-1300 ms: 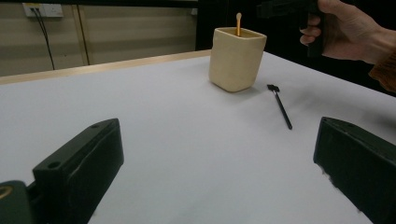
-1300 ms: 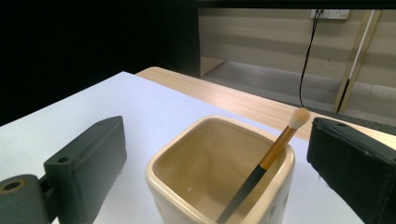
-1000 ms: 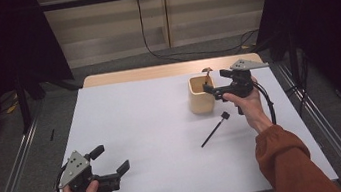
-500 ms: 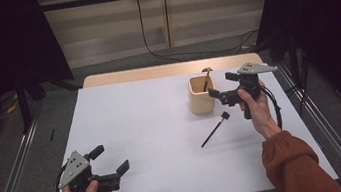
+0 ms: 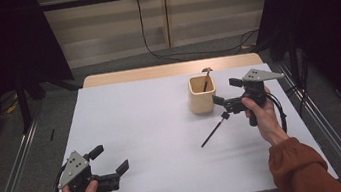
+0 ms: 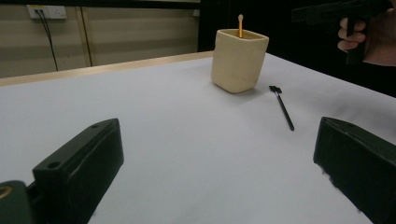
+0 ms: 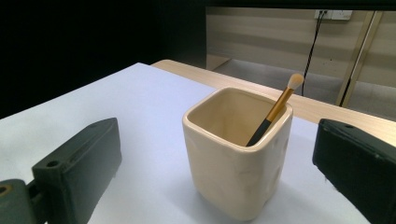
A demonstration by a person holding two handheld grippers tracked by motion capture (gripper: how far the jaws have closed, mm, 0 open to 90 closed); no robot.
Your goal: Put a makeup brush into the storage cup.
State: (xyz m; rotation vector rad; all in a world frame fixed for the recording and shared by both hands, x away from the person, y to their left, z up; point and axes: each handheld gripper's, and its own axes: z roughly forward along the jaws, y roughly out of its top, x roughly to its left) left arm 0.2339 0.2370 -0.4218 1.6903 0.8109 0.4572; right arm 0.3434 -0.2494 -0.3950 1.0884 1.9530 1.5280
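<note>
A cream ceramic cup (image 5: pixel 202 96) stands on the right half of the white table (image 5: pixel 153 128). A gold-handled makeup brush (image 5: pixel 205 78) leans inside it. On the table just in front of the cup lies a black brush (image 5: pixel 215 129). My right gripper (image 5: pixel 227 93) hovers open just right of the cup, its jaws pointing at it with nothing between them. In the right gripper view the cup (image 7: pixel 236 163) and brush (image 7: pixel 276 108) sit close ahead. My left gripper (image 5: pixel 109 159) rests open and empty at the near left; its view shows the cup (image 6: pixel 239 60) and black brush (image 6: pixel 282 106) far off.
A strip of bare wood (image 5: pixel 170 70) runs along the table's far edge. Metal rails (image 5: pixel 324 125) flank both sides of the table. Cables (image 5: pixel 151 48) trail on the floor behind. The person's orange sleeve (image 5: pixel 300 168) enters at the near right.
My right gripper has drawn back from the cup, moving a little right and toward the near side. The left gripper has stayed put.
</note>
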